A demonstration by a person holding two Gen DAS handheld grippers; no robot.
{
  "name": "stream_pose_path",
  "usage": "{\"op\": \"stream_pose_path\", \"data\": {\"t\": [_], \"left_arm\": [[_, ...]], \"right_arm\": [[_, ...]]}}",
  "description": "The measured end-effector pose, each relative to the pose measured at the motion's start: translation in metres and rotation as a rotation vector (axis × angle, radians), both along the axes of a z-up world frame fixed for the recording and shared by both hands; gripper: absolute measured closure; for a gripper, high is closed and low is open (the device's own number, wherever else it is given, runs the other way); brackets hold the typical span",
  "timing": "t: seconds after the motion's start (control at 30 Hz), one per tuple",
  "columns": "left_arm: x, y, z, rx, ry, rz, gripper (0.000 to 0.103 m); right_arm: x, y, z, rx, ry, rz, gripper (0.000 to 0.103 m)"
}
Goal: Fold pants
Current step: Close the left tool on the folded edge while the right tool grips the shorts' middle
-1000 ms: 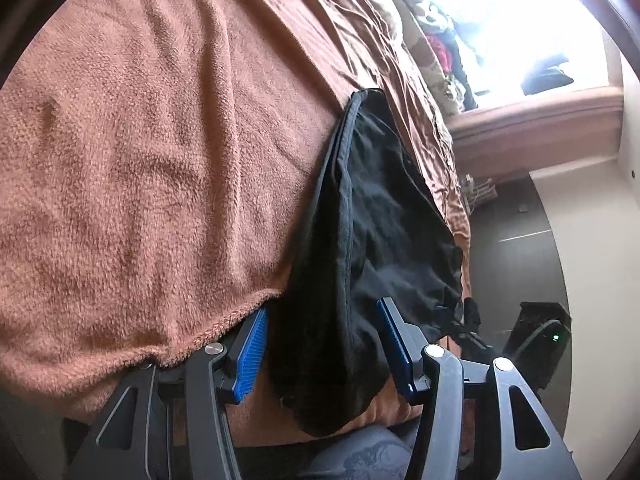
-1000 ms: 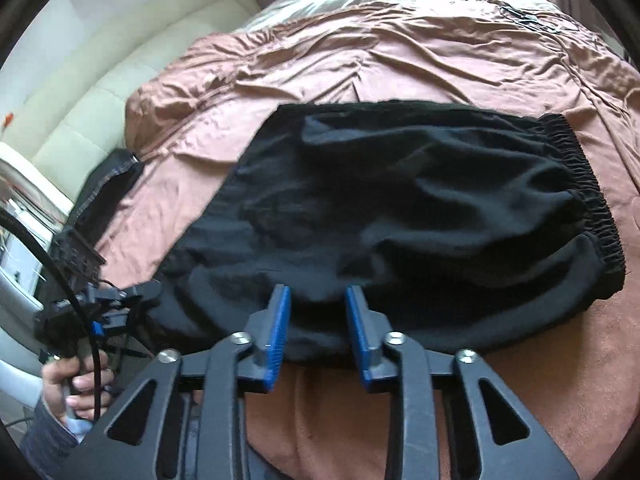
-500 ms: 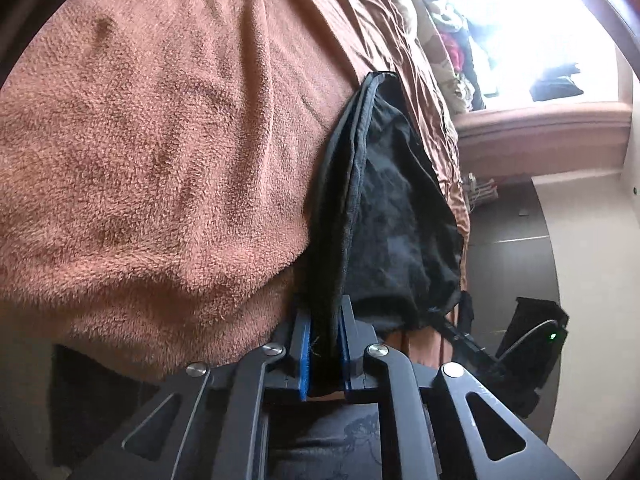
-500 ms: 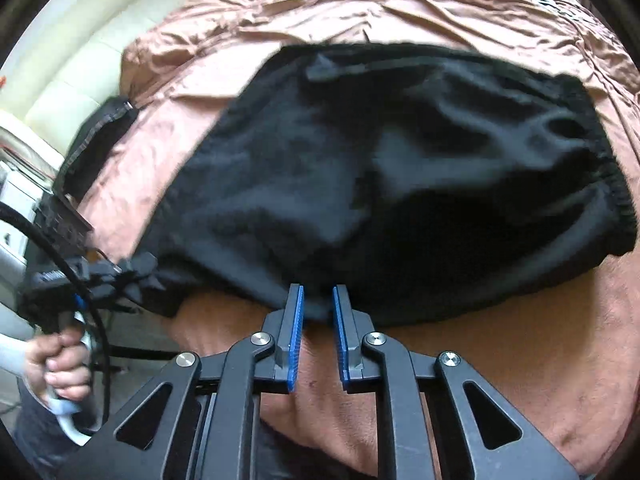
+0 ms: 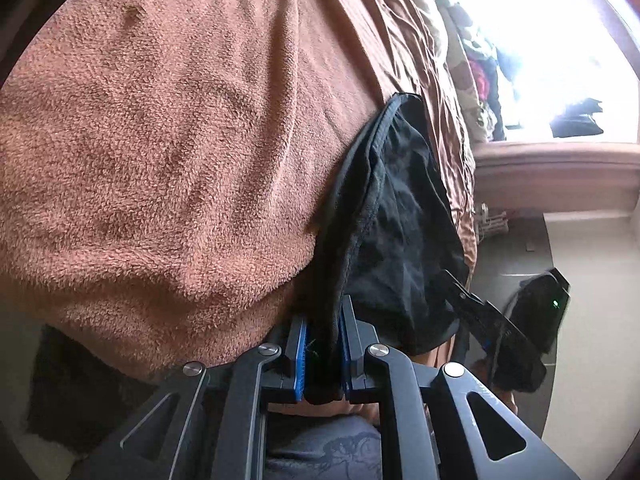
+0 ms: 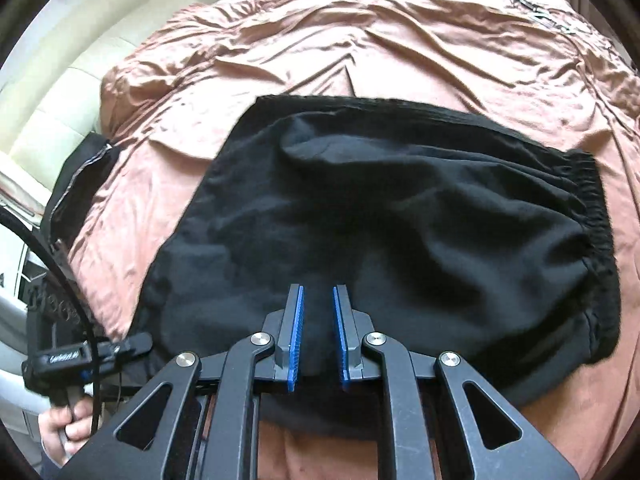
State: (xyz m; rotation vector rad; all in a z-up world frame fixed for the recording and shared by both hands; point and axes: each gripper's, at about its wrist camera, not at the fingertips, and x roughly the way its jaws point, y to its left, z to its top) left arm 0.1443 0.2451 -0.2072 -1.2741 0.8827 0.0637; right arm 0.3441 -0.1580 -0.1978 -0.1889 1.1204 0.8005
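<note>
Both tools have closed onto the black pants (image 6: 384, 216) — only the right view shows the elastic waistband (image 6: 596, 216).

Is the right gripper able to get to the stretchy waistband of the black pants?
Probably yes, but not at once. The right gripper is shut on the black pants at their near edge; the waistband lies bare on top, so it must let go first.

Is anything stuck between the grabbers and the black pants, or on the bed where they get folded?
Nothing visible. Both grippers already pinch the black pants at their near edge: the left gripper and the right gripper each have cloth between the blue pads. The brown blanket beyond the pants shows only wrinkles.
</note>
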Motion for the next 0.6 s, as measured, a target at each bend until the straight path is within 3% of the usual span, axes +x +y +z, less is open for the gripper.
{"op": "stream_pose_path", "data": {"t": [0.6], "left_arm": [[0.013,0.001,0.000,-0.039,0.049,0.078,0.090]], "right_arm": [[0.090,0.050,-0.018,-0.046,0.028,-0.094,0.091]]}}
